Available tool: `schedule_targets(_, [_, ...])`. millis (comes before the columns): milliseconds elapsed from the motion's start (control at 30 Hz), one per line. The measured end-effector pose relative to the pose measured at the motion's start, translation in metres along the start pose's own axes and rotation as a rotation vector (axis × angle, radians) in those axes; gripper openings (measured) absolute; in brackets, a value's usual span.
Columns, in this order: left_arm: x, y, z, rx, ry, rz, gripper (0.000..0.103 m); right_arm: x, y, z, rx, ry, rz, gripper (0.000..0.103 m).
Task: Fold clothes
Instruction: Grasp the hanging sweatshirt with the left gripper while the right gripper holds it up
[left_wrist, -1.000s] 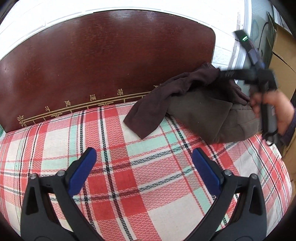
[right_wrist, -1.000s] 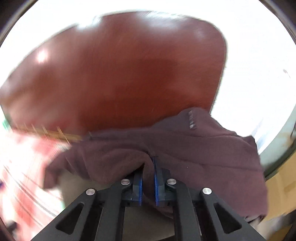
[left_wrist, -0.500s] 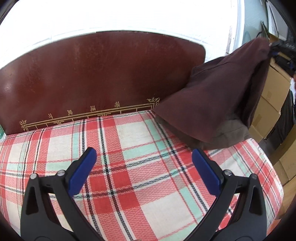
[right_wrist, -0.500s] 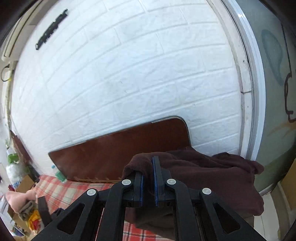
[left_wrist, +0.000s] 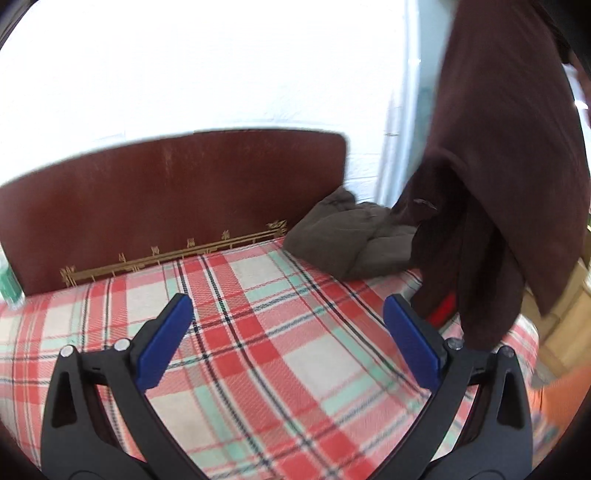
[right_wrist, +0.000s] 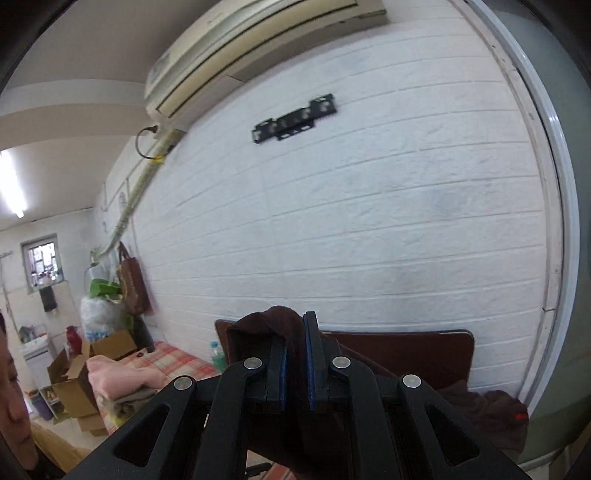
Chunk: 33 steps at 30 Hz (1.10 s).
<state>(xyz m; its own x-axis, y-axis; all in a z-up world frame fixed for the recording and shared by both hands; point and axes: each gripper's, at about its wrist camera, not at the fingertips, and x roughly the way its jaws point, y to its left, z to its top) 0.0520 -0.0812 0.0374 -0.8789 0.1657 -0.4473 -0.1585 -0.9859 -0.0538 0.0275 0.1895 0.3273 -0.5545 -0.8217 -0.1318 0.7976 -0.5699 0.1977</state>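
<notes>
A dark maroon garment (left_wrist: 506, 155) hangs in the air at the right of the left wrist view, its lower end dangling just above the plaid bed (left_wrist: 258, 332). My right gripper (right_wrist: 295, 354) is shut on a bunched fold of this maroon garment (right_wrist: 273, 325) and holds it high, facing the white brick wall. My left gripper (left_wrist: 286, 339) is open and empty, low over the middle of the bed, left of the hanging cloth. A grey-brown garment (left_wrist: 343, 236) lies crumpled at the bed's far right corner by the headboard.
A dark red wooden headboard (left_wrist: 177, 195) closes the far side of the bed. Folded pink and beige clothes (right_wrist: 122, 380) lie stacked on the bed at the left. Cardboard boxes (right_wrist: 74, 373) stand beside it. An air conditioner (right_wrist: 258, 48) hangs on the wall.
My right gripper has lifted the maroon garment off the grey-brown one and raised it high. It now hangs free. My left gripper stays open over the bed.
</notes>
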Motion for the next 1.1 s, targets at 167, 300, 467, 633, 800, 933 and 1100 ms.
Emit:
schedule_targets(167, [-0.062, 0.000, -0.017, 0.148, -0.097, -0.022, 0.103, -0.019, 0.075, -0.003, -0.020, -0.024, 0.180, 0.007])
schedule_targets(300, [-0.086, 0.000, -0.023, 0.239, -0.137, -0.073, 0.103, -0.024, 0.123, -0.018, -0.018, -0.036, 0.321, 0.007])
schedule_targets(467, [-0.115, -0.001, -0.029, 0.351, -0.188, -0.136, 0.103, -0.019, 0.171, -0.026, -0.048, -0.019, 0.403, 0.007])
schedule_targets(633, [-0.107, -0.014, -0.023, 0.385, -0.229, -0.246, 0.099, -0.005, 0.187, -0.037, -0.044, 0.021, 0.392, 0.007])
schedule_targets(800, [-0.071, -0.022, -0.022, 0.394, -0.123, -0.381, 0.023, 0.007, 0.166, -0.050, 0.021, 0.050, 0.302, 0.007])
schedule_targets(933, [-0.085, -0.016, -0.015, 0.360, -0.130, -0.370, 0.006, 0.009, 0.149, -0.057, 0.051, 0.054, 0.248, 0.007])
schedule_targets(1100, [-0.139, 0.011, 0.010, 0.262, -0.220, -0.376, 0.005, 0.001, 0.140, -0.060, 0.050, 0.043, 0.206, 0.007])
